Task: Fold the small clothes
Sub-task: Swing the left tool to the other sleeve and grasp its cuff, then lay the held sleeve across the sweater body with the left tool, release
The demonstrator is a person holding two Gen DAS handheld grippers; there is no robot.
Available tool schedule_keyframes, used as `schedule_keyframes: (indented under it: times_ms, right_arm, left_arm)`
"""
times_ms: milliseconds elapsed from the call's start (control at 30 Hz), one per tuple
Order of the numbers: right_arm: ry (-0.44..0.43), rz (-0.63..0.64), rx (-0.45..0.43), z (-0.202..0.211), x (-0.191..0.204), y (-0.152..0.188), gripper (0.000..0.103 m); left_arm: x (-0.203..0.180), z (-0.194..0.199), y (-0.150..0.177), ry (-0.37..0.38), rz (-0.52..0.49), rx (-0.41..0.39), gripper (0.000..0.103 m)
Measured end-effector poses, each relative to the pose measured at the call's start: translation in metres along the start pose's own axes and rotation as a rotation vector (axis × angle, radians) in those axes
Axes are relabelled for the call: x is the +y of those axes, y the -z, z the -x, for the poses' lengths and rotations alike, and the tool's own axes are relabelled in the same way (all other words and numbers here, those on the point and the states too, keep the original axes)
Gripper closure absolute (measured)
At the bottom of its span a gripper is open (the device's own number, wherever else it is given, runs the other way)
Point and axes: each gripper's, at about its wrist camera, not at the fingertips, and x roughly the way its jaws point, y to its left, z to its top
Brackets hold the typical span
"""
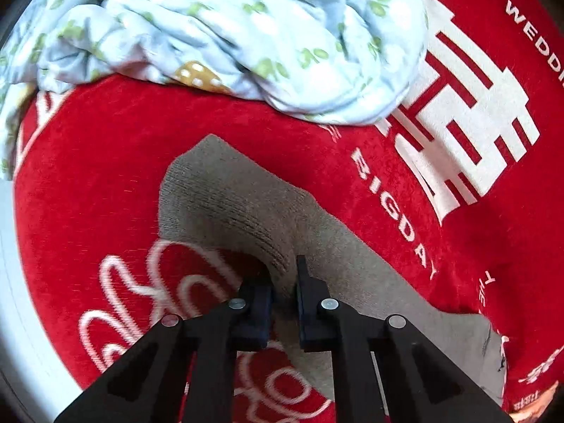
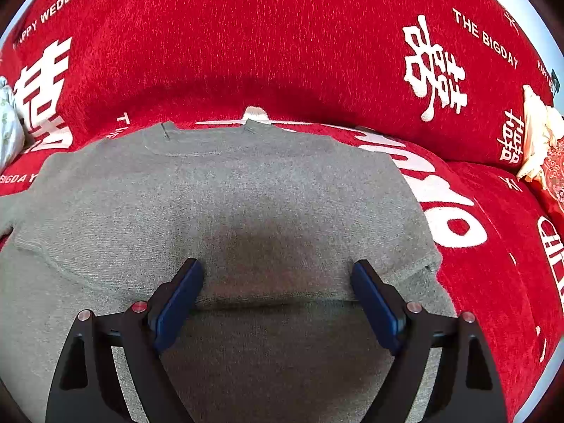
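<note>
Grey sweater (image 2: 225, 190) lies flat on red sofa cover (image 2: 282, 42), neck far from you. Your left tool (image 1: 283, 282) pinches sleeve (image 1: 225, 194), sticking out left. Your right tool (image 2: 276, 278) spread wide over body, holding nothing. Left hand nearer fold.

From my left wrist camera: left gripper (image 1: 283, 282) has its jaws closed to a narrow gap, pinching a ribbed edge of the grey knit sweater (image 1: 239, 197). The pinched fabric rises into a fold above the red blanket (image 1: 105, 162), which bears white lettering and a large white double-happiness character (image 1: 469, 120). A crumpled pale blue floral quilt (image 1: 225, 31) lies beyond the sweater, overlapping that character's upper left.
</note>
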Motion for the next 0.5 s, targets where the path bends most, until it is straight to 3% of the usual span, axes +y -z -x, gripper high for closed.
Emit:
schedule_keyframes:
  times_ms: [200, 500]
  right_arm:
    - [-0.001, -0.002, -0.001, 0.0, -0.001, 0.0, 0.014]
    - [-0.011, -0.014, -0.003, -0.001, -0.001, 0.0, 0.014]
  left_arm:
    - [-0.026, 0.03, 0.006, -0.09, -0.127, -0.1, 0.091]
    - [-0.09, 0.065, 0.03, -0.054, -0.274, -0.136, 0.091]
